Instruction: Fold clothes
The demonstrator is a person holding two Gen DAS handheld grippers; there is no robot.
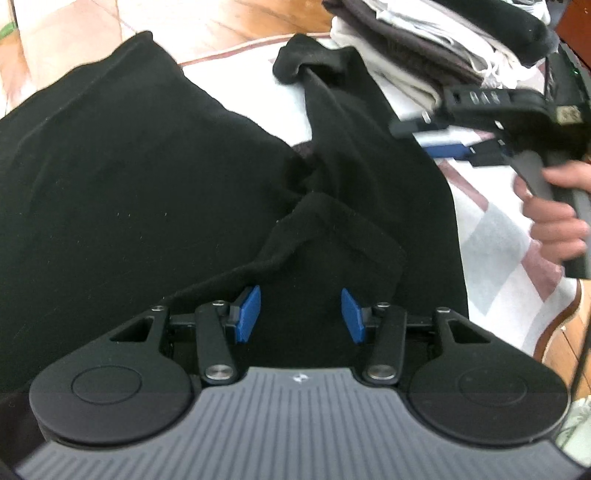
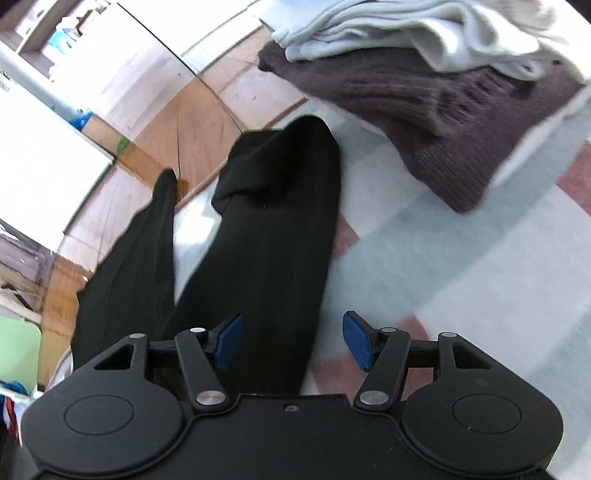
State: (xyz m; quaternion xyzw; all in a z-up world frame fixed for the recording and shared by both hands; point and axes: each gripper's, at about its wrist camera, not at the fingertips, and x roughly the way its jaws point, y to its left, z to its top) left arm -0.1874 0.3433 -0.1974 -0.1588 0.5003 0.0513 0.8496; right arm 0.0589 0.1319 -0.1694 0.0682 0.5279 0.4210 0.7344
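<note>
Black garment (image 1: 147, 177) fills the view ahead of the blue pads (image 1: 248, 314); beyond the right gripper's fingers, a dark purple ribbed knit (image 2: 436, 122) under a white top (image 2: 406, 33), on a pale cover (image 2: 461, 266) with dusty-pink blocks.

The surface (image 2: 461, 258) wears a pale cloth checked with dusty-pink and grey blocks, edged by a reddish border line; beyond its far edge lies a wooden floor (image 2: 192, 125) of warm orange-brown boards, washed pale where bright daylight falls. At the left of the right wrist view stands white furniture (image 2: 44, 170), glaring in the light; a pale green patch (image 2: 16, 347) shows low at the left edge, too blurred to identify.
</note>
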